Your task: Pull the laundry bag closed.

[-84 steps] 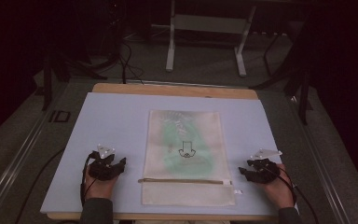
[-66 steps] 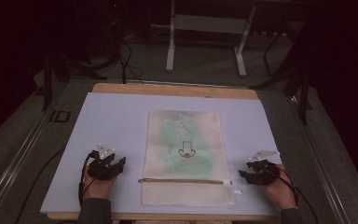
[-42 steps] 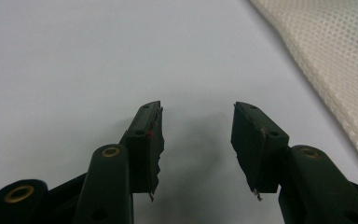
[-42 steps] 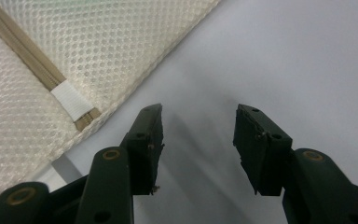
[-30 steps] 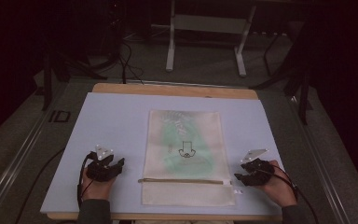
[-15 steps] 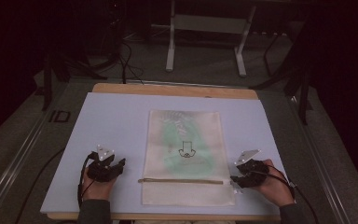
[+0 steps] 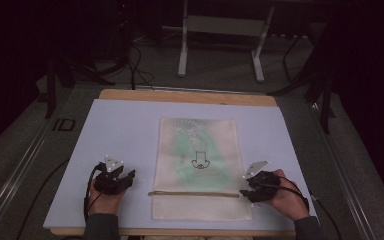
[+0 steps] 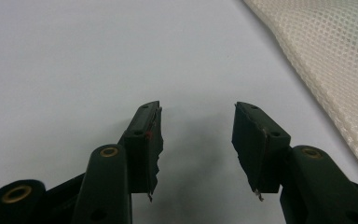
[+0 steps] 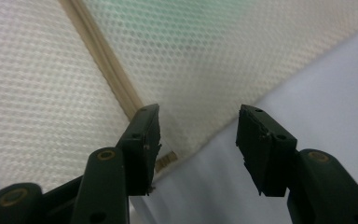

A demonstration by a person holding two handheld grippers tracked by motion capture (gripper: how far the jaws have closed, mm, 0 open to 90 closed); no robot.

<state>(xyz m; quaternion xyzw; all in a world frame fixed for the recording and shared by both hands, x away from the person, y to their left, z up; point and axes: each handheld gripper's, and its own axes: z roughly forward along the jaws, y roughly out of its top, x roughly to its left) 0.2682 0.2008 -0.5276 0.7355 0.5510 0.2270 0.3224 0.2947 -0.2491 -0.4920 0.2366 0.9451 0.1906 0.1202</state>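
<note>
A cream mesh zip bag (image 7: 197,165) lies flat in the middle of the pale mat (image 7: 120,130), with something green and a small black drawing showing through it. Its zipper (image 7: 195,193) runs across near the front edge. My right gripper (image 7: 244,189) is at the zipper's right end. Its jaws have just been opening and stand wide over the bag's edge (image 9: 191,51) and the zipper (image 9: 107,70), pressing on nothing. My left gripper (image 7: 129,176) rests open on the mat left of the bag, with bare mat between its jaws (image 8: 196,109) and the mesh (image 8: 326,60) off to the side.
The mat covers a wooden table whose far edge (image 7: 187,96) shows. Beyond it are a white stand's legs (image 7: 220,45) and cables on the dark floor. A metal rail (image 7: 20,170) runs along the table's left side.
My right gripper has slid left from the mat to the bag's right edge at the zipper end. The left gripper and the bag have stayed put.
</note>
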